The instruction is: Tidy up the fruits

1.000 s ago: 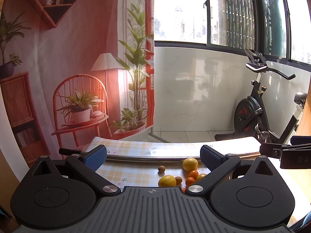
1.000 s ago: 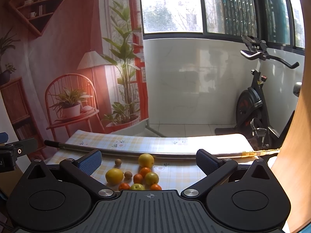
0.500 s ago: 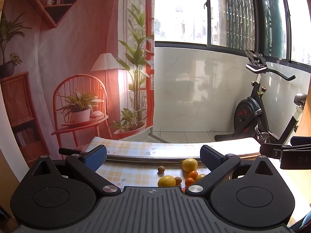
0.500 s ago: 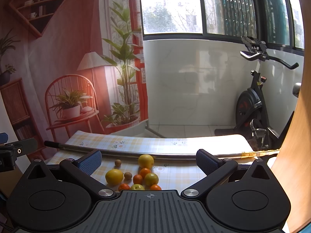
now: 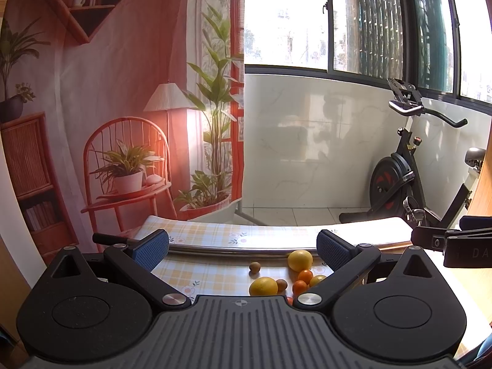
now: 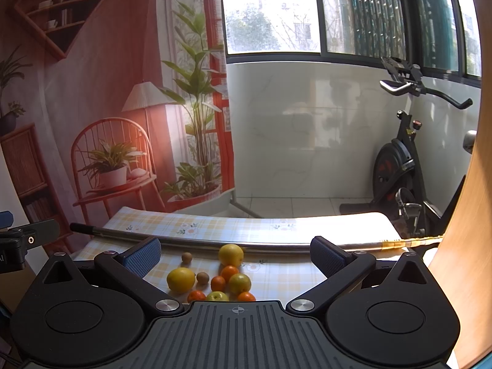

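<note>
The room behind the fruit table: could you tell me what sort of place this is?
Probably an enclosed home balcony or sunroom: an exercise bike stands on the tiled floor under wide windows, and a printed backdrop of a furnished room hangs behind the table.

In the right wrist view, the grey ribbed gripper body (image 6: 236, 335) hides the lower halves of a green apple (image 6: 217, 296) and two small orange tangerines (image 6: 196, 295)

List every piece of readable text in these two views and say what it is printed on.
"DA": on the right gripper's black body, cut off by the frame edge in the left wrist view.
Pale mark on the left gripper's body, right wrist view: cropped, unreadable.
Book spines on the printed backdrop: too blurred.
</note>
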`<move>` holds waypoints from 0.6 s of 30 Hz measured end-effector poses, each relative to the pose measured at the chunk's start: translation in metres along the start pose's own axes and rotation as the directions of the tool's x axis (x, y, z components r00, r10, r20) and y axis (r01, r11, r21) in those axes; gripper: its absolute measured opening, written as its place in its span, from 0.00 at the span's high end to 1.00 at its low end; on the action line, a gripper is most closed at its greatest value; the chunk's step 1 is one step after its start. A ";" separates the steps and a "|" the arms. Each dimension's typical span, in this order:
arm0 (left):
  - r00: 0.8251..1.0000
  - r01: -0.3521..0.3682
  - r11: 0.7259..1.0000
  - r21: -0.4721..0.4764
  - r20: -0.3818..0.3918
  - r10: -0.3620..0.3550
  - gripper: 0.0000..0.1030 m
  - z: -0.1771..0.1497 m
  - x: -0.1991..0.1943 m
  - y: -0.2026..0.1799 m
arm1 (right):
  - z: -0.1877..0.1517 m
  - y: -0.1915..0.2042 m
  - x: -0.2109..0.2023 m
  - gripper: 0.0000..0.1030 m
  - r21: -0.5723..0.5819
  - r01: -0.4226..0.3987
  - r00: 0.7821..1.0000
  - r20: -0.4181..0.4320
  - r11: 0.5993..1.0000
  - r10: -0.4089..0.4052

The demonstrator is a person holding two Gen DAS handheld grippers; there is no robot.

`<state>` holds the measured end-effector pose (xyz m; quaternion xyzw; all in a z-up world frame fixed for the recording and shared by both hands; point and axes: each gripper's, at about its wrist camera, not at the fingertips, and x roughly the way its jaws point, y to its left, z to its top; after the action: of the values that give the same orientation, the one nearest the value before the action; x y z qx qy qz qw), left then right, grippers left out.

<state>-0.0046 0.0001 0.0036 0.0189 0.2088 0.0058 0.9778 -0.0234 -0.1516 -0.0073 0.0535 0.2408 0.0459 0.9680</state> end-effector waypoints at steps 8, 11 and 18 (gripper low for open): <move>1.000 -0.001 1.000 0.001 -0.003 0.001 0.00 -0.001 0.001 0.000 | 0.000 0.000 0.000 0.00 0.000 0.000 1.000 0.001 1.000 0.000; 1.000 0.000 1.000 -0.002 -0.005 0.000 0.00 -0.001 0.001 0.000 | 0.000 0.000 0.000 0.00 0.001 0.000 1.000 0.001 1.000 0.000; 1.000 -0.012 1.000 -0.010 -0.018 0.011 0.00 -0.001 0.005 0.003 | 0.000 -0.002 0.001 0.00 0.012 -0.009 1.000 0.003 1.000 0.009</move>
<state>-0.0004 0.0030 0.0003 0.0151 0.2172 0.0126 0.9759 -0.0220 -0.1533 -0.0082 0.0605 0.2395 0.0487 0.9678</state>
